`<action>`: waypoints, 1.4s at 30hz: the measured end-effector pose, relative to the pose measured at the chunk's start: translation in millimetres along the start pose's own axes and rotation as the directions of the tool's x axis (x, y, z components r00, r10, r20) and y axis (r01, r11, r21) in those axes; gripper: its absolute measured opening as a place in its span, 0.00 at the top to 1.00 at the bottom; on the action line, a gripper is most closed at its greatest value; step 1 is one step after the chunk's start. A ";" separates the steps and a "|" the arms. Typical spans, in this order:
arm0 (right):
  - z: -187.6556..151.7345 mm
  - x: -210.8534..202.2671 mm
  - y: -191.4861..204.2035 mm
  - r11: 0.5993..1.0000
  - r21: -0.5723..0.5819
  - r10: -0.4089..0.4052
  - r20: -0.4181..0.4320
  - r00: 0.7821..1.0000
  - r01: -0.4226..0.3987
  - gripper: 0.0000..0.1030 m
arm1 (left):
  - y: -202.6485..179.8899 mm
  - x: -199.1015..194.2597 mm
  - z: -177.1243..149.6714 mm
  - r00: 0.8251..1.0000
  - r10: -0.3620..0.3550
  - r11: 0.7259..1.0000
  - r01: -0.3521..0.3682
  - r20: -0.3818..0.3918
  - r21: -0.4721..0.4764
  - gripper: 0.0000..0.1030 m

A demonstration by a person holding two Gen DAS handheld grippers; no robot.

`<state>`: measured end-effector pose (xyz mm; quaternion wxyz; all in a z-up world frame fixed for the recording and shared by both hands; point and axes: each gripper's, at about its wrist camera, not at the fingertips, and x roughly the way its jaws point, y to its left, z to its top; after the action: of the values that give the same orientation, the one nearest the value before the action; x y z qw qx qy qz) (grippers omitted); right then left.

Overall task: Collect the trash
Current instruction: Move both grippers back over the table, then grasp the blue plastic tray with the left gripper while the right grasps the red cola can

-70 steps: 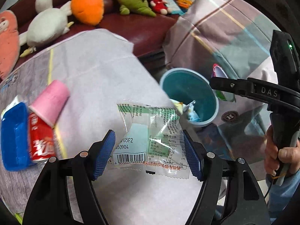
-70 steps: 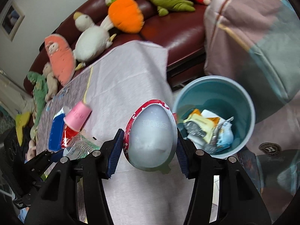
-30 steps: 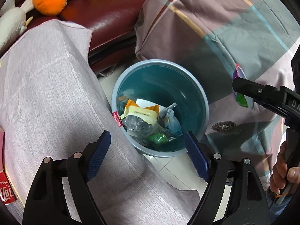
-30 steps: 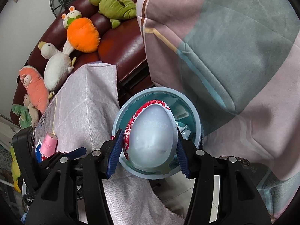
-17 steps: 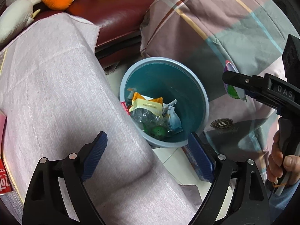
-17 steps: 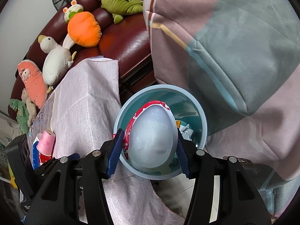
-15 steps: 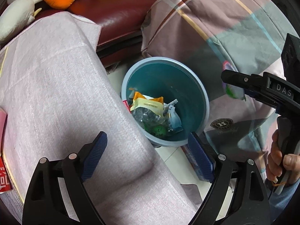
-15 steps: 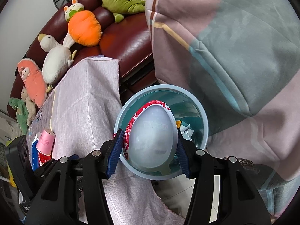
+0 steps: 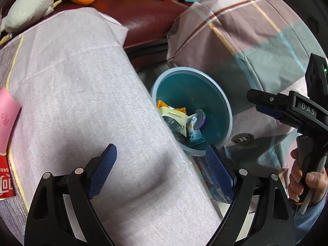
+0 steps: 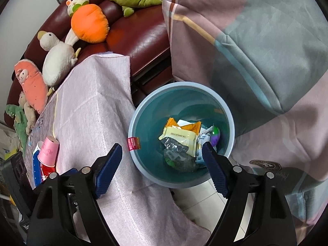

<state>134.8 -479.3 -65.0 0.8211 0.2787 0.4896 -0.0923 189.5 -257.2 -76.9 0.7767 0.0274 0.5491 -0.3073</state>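
Left gripper (image 9: pixel 161 167) jaws wide apart, nothing between them, over the cloth-covered bench (image 9: pixel 71 94) near its right edge. Right gripper (image 10: pixel 162 164) also spread, empty, hovering above the bin (image 10: pixel 181 88). Bin stands on the floor just beside the bench's right edge, against the plaid bedding (image 10: pixel 256 41). Trash in the bin: yellow-orange wrapper (image 10: pixel 181 133), clear crumpled wrapper (image 10: pixel 176 153), purple-green lid (image 10: pixel 215 136) by the right wall. Red tag (image 10: pixel 133 143) on the bin's left rim. At the bench's left edge: pink cup (image 10: pixel 49 151) lying on a red pack (image 10: pixel 46 173), blue box (image 10: pixel 35 171) touching them. Beyond the bench's far edge, sofa (image 10: pixel 139 32) with orange plush (image 10: pixel 89 25) and white duck (image 10: pixel 56 59).
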 end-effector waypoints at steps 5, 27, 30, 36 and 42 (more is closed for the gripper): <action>-5.1 -3.8 18.9 1.000 -0.028 -0.001 -0.006 1.000 0.001 0.26 | 14.1 -16.9 -6.6 1.000 0.001 1.000 -0.001 0.030 -0.023 0.14; -43.3 -9.4 157.2 0.969 -0.244 0.010 -0.040 0.999 -0.019 0.26 | 114.1 -105.8 -51.5 0.985 0.042 0.984 -0.011 0.169 -0.179 0.14; -51.0 -6.1 180.3 0.961 -0.277 0.009 -0.051 0.999 -0.023 0.26 | 134.9 -119.1 -59.5 0.980 0.060 0.978 -0.019 0.189 -0.209 0.14; -65.4 2.4 226.4 0.937 -0.349 0.004 -0.075 0.997 -0.030 0.26 | 192.9 -155.6 -80.3 0.957 0.154 0.953 -0.079 0.244 -0.294 0.14; -78.9 16.0 268.4 0.913 -0.406 -0.005 -0.104 0.995 -0.038 0.26 | 258.6 -187.1 -101.9 0.919 0.298 0.901 -0.180 0.260 -0.394 0.14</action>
<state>197.4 -211.9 -8.9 0.8355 0.1099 0.5373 0.0335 196.6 74.6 -30.8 0.8777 -0.0976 0.4579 -0.1022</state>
